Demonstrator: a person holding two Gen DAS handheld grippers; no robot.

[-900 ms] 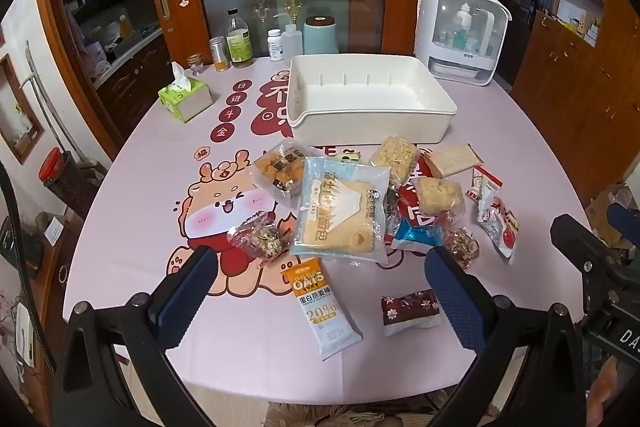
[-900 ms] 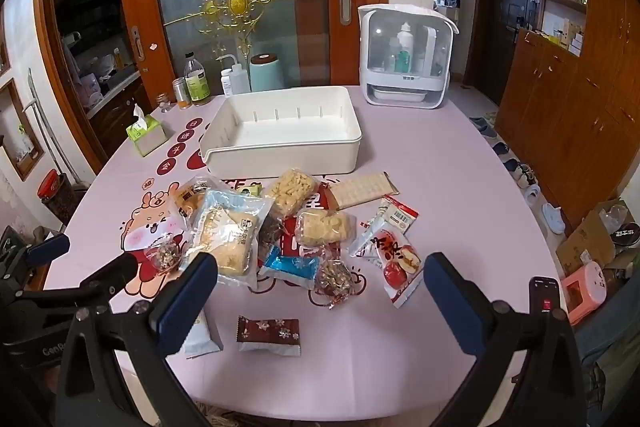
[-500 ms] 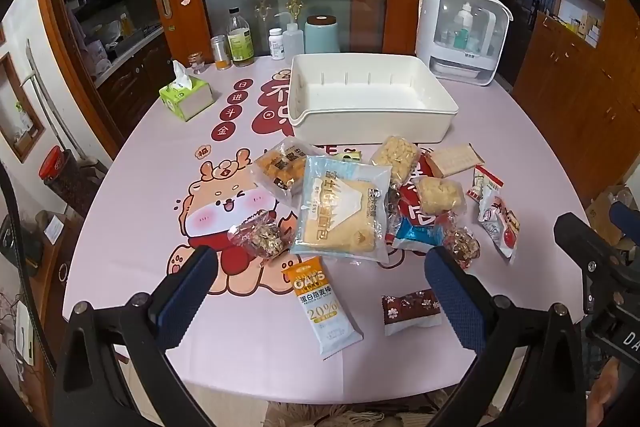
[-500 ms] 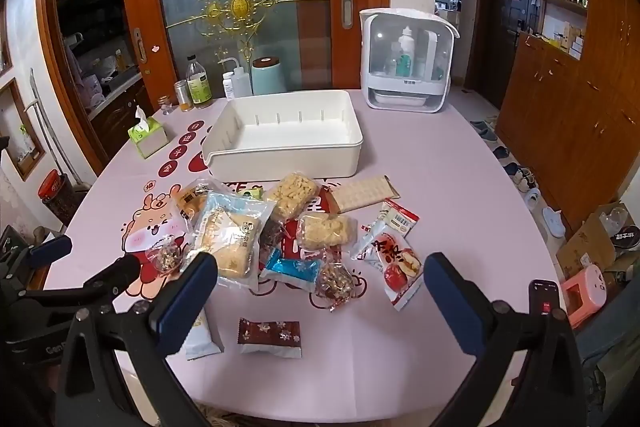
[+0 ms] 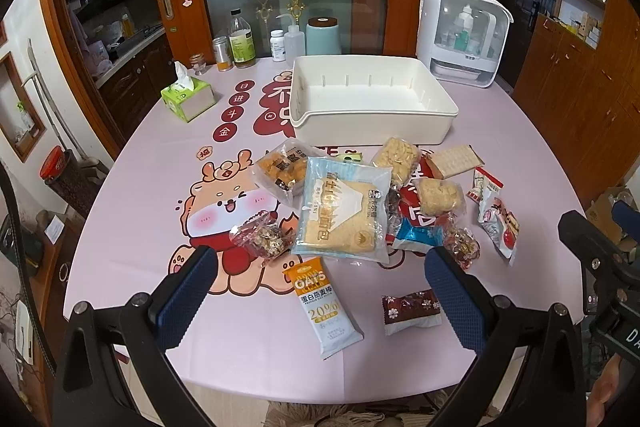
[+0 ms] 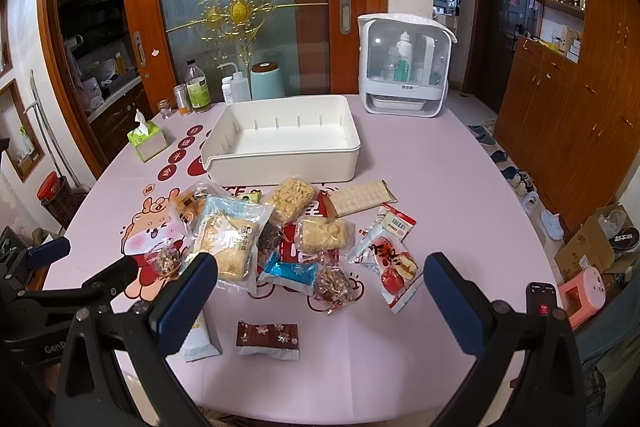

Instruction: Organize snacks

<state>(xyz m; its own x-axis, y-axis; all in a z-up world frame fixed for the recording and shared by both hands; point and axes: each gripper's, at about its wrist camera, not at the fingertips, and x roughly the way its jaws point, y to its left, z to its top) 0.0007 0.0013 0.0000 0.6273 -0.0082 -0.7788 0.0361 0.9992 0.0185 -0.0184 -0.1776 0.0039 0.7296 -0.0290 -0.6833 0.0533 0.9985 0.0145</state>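
Hand-held gripper, left (image 5: 316,291), and hand-held gripper, right (image 6: 320,291), are shown fully spread and empty above the near bench (image 5: 160,147) edge. Snacks (image 5: 344,211) are heaped loose at mid-bench, just before the empty white bin (image 5: 372,123); an oat bar (image 5: 324,307) and a dark red packet (image 5: 410,311) lie nearest, apart from the heap. Slips are judged likely: overlapped, glossy wrappers could be pinched in pairs, dragged, or their contents crushed.
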